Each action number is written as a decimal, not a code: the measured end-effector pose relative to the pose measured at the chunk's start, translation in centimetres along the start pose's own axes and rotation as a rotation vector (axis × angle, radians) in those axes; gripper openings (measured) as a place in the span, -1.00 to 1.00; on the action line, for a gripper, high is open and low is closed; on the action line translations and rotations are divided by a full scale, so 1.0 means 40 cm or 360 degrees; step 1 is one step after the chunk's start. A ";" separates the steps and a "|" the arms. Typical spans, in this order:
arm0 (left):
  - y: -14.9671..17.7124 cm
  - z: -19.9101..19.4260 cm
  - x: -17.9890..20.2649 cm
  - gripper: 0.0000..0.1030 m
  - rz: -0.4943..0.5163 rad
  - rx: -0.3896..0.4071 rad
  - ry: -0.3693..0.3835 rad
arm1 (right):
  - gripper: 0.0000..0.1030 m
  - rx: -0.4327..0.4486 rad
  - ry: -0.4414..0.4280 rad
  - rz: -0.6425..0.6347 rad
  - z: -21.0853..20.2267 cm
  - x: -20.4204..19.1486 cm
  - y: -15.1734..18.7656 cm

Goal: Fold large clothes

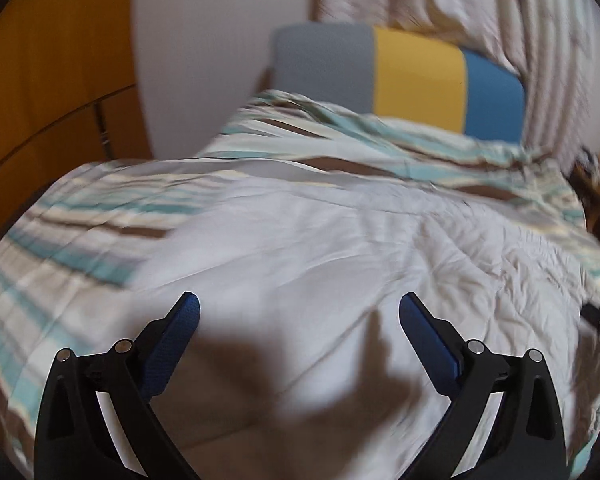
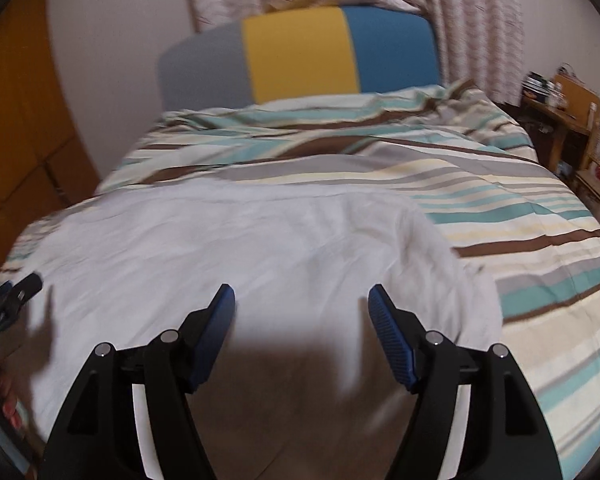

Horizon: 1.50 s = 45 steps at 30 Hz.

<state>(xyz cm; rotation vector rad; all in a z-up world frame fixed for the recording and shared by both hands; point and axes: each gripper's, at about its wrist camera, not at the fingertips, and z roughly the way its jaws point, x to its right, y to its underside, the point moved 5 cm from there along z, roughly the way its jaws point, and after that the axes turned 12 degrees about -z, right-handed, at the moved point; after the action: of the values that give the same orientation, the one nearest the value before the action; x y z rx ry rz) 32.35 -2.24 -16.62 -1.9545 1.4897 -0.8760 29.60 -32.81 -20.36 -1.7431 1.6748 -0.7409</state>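
White garment (image 2: 240, 248), flat on striped bed (image 2: 520, 216): we hold left gripper (image 1: 299, 312) and right gripper (image 2: 302, 304), fingers apart, empty (risk: pinching bedcover along with cloth).

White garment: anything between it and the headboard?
Only the striped bedspread, rumpled; right wrist view shows it running from the white garment to the grey-yellow-blue headboard.

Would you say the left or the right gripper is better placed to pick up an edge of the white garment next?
Probably right: the white garment ends just beside the open right gripper.
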 end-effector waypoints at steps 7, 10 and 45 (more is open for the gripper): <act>0.039 -0.108 -0.251 0.90 -0.0403 0.0017 -0.0060 | 0.09 0.0084 -0.0076 -0.0027 -0.104 -0.117 0.086; 0.063 -0.131 -0.326 0.86 -0.0544 0.0016 -0.0073 | -0.10 0.0084 -0.0122 -0.0033 -0.118 -0.151 0.104; 0.122 -0.099 -0.244 -0.50 -0.1053 0.0028 0.0492 | -0.61 -0.0026 -0.0167 -0.0262 0.013 -0.300 0.169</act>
<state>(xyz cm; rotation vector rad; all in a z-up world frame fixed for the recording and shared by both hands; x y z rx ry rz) 24.49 5.86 -19.37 -2.4219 0.9596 -1.5150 24.96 -20.95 -25.60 -1.9146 1.4852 -0.6970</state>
